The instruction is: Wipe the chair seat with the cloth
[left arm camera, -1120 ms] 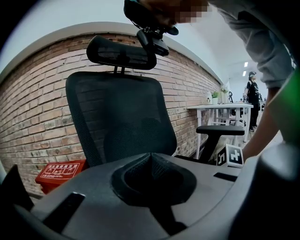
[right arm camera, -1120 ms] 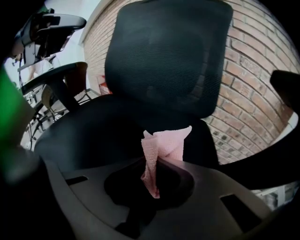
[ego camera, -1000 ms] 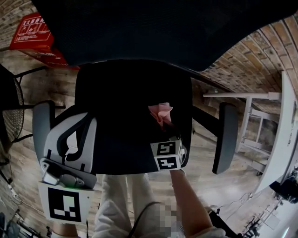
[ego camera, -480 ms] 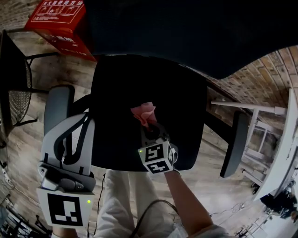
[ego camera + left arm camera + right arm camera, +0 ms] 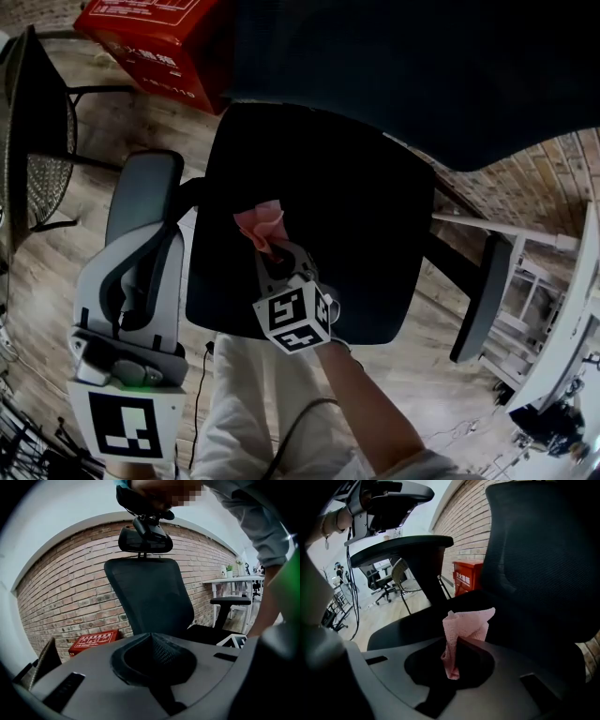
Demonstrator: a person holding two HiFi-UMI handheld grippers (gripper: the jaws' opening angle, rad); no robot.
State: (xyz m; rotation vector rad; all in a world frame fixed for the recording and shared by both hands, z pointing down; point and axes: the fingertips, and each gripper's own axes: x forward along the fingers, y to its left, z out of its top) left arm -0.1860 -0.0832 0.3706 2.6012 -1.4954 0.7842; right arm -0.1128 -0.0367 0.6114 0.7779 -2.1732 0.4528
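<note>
The black chair seat (image 5: 328, 216) fills the middle of the head view, under its mesh backrest (image 5: 422, 66). A crumpled pink cloth (image 5: 261, 223) lies on the seat's left half, and my right gripper (image 5: 271, 249) is shut on it from the front edge. In the right gripper view the cloth (image 5: 464, 632) stands up out of the pinched jaws, with the seat (image 5: 417, 623) just beyond. My left gripper (image 5: 150, 246) hangs beside the grey left armrest (image 5: 142, 187), off the seat. Its jaws are shut with nothing in them (image 5: 152, 645).
A red box (image 5: 159, 42) sits on the wooden floor behind the chair by the brick wall. A black wire-mesh chair (image 5: 37, 178) stands at the left. The right armrest (image 5: 483, 300) and a white desk (image 5: 574, 309) are at the right.
My right gripper has slid the pink cloth leftward across the seat, from the right half to the left half. The left gripper stays by the left armrest.
</note>
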